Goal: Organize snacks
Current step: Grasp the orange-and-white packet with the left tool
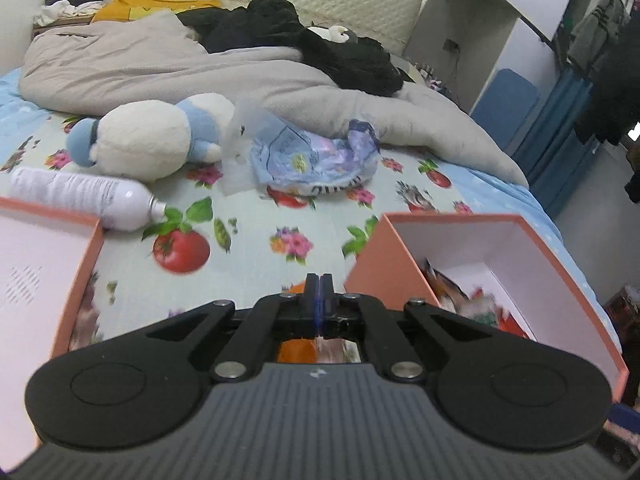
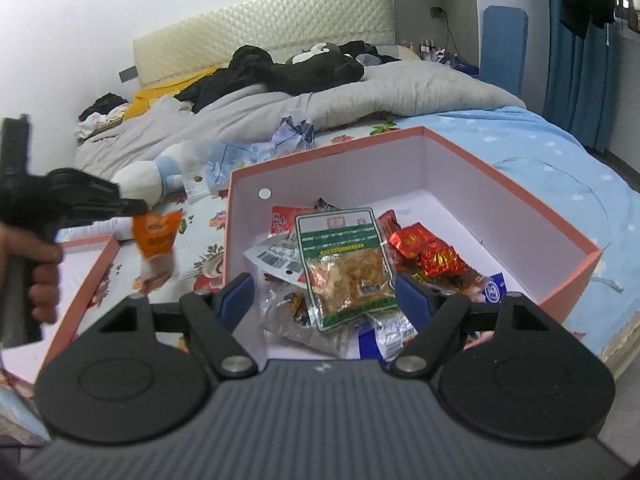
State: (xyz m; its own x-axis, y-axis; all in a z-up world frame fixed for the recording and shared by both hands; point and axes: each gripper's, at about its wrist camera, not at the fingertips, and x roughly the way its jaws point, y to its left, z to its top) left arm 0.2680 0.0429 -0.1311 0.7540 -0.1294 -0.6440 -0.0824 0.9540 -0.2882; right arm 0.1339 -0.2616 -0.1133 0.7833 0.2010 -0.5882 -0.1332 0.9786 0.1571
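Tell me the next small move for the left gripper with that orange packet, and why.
Probably carry it over the box lid and release. The left gripper is shut on the orange packet, which dangles between the snack box and the lid.

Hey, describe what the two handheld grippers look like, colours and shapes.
Both match: a grey ribbed body with a small pale logo, two round black discs either side, and black linkage arms joined by silver pivot pins. The right gripper has black fingers faced with blue pads; the left gripper shows the same blue. The hand grips a black handle; no sleeve is visible.
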